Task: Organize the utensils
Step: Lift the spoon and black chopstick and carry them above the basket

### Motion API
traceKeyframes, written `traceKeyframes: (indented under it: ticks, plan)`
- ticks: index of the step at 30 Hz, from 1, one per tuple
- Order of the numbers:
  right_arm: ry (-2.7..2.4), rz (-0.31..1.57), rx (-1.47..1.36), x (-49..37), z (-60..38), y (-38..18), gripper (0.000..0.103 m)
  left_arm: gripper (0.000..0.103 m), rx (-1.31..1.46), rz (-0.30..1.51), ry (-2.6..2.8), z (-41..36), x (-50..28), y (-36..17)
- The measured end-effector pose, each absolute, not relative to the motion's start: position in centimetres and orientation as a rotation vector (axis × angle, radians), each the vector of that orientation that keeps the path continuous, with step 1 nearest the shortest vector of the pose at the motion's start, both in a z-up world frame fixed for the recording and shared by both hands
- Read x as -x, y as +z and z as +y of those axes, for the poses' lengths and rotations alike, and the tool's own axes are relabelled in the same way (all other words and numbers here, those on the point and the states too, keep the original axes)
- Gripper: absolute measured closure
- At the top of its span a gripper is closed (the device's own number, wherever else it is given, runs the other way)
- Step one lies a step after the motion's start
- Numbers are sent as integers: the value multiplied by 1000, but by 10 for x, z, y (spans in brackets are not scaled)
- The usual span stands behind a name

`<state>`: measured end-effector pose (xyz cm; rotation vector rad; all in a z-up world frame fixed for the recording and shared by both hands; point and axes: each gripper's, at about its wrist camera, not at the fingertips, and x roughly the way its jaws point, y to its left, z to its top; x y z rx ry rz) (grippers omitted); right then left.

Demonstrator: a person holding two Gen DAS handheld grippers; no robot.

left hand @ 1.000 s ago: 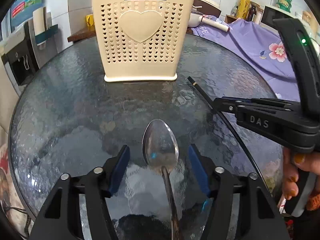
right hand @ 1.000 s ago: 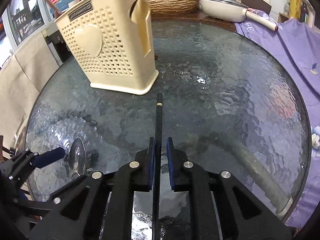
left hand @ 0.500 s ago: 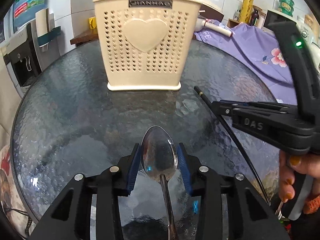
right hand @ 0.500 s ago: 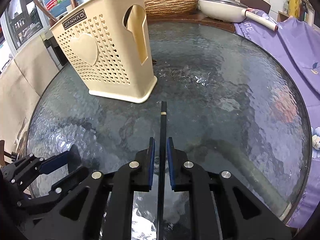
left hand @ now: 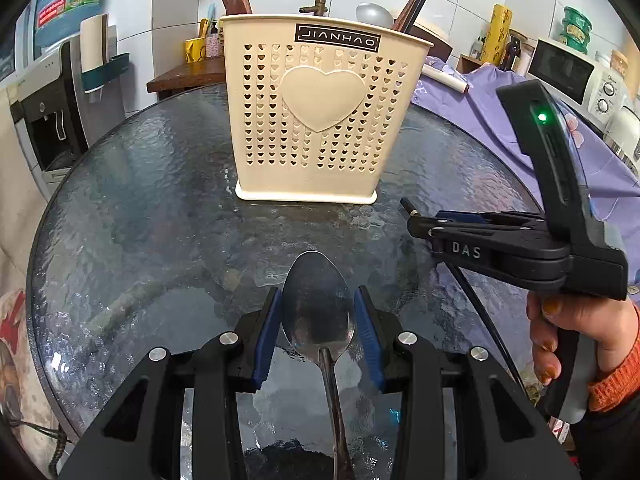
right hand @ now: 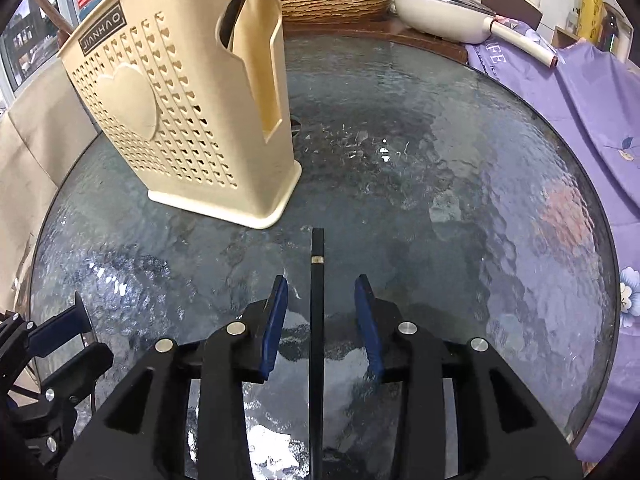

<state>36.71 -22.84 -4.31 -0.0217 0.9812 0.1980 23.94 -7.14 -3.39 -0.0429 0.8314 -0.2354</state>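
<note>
Spoon [left hand: 318,308] shiny metal; holder [left hand: 322,108] matt cream plastic w/ perforations; table [right hand: 440,184] rippled glossy glass; chopstick [right hand: 317,320] black, smooth.

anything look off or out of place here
One thing: the right gripper is opening, and the black chopstick sits loose between its pads, touching neither. The left gripper clamps the spoon by its bowl. The utensil holder stands upright.
</note>
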Motion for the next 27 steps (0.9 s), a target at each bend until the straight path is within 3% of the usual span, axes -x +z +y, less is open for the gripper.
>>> traceKeyframes:
  ticks: [5,14,27]
  plan:
    - [199,970,83,-371,-225,-46,94,66,50,827,-238,-69,-239,-33]
    - [233,914,45,-352,-227,-36,95,66,62,812,-235,-59,-243,-27]
    - [352,659,-129,-306,-260,68,95,66,93,687,-276,-58,-237,24]
